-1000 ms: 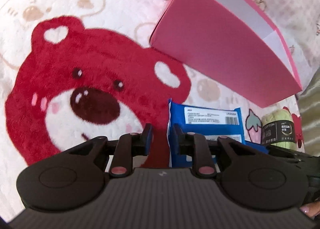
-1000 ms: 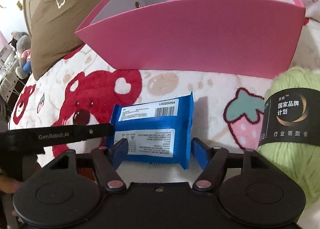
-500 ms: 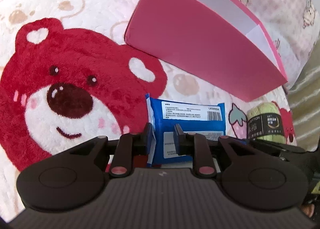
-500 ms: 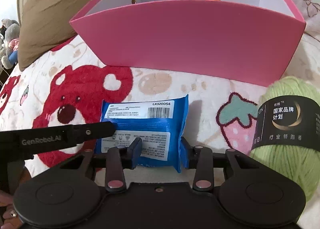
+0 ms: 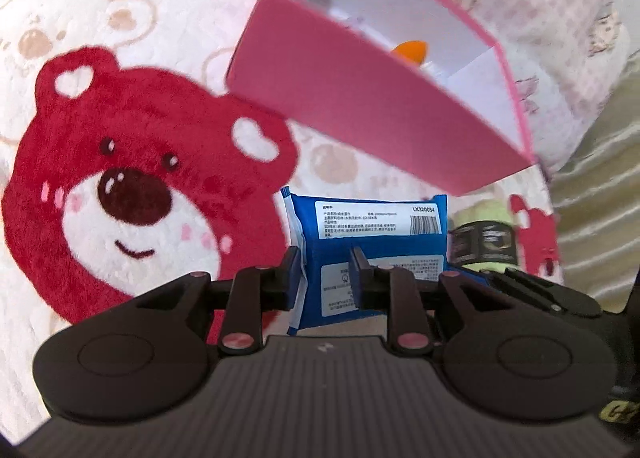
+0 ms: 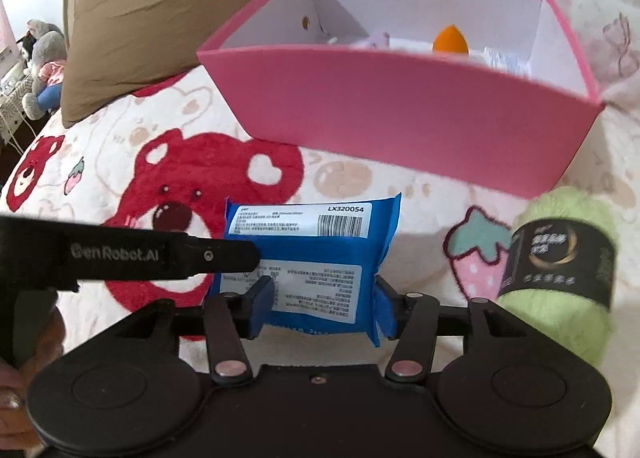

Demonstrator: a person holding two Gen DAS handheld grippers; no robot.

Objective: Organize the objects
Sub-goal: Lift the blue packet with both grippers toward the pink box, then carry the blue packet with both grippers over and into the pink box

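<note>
My left fingers [image 5: 291, 276] and right fingers [image 6: 262, 294] are black with dark blue pads. The packet [image 6: 312, 258] is bright blue with white labels printed in black text and a barcode. The box [image 6: 400, 113] is pink outside and white inside, with an orange shape [image 6: 451, 39] in it. The yarn ball [image 6: 560, 278] is pale green, wrapped in a black band with gold lettering. The blanket [image 5: 160, 37] under it all is cream, patterned with a red bear face, beige bears and a pink strawberry [image 6: 476, 254] with a teal top. The pillow [image 6: 160, 5] is brown with a white motif.
</note>
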